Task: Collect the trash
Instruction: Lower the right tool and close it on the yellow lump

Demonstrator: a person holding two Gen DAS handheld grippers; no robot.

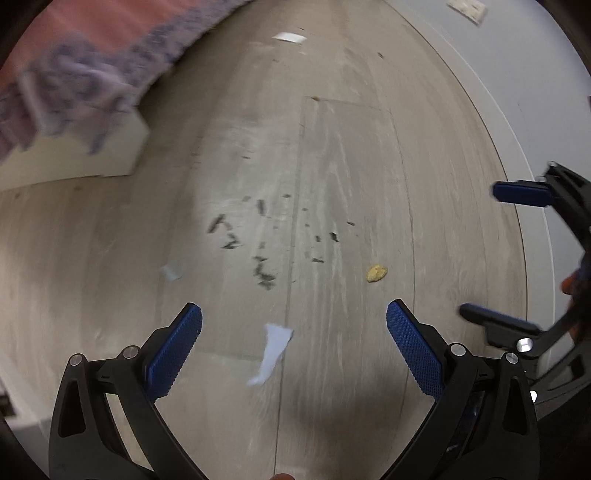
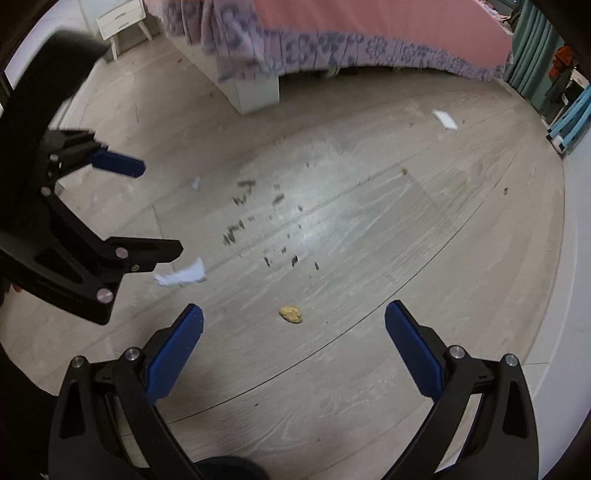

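Trash lies on the wood floor. A torn white paper scrap (image 1: 273, 349) lies between the fingers of my open, empty left gripper (image 1: 294, 317); it also shows in the right wrist view (image 2: 183, 277). A yellow crumpled lump (image 1: 376, 273) lies to its right, and sits just ahead of my open, empty right gripper (image 2: 294, 317) as the lump (image 2: 291, 314). Dark bits (image 2: 258, 225) are scattered mid-floor. A small grey scrap (image 1: 171, 272) and a far white paper (image 2: 445, 119) lie further out.
A bed with a pink cover and purple flowered skirt (image 2: 332, 44) stands along the far side, with a white base (image 2: 255, 88). A white nightstand (image 2: 123, 24) is at the far left. A white wall and skirting (image 1: 517, 110) run along the right.
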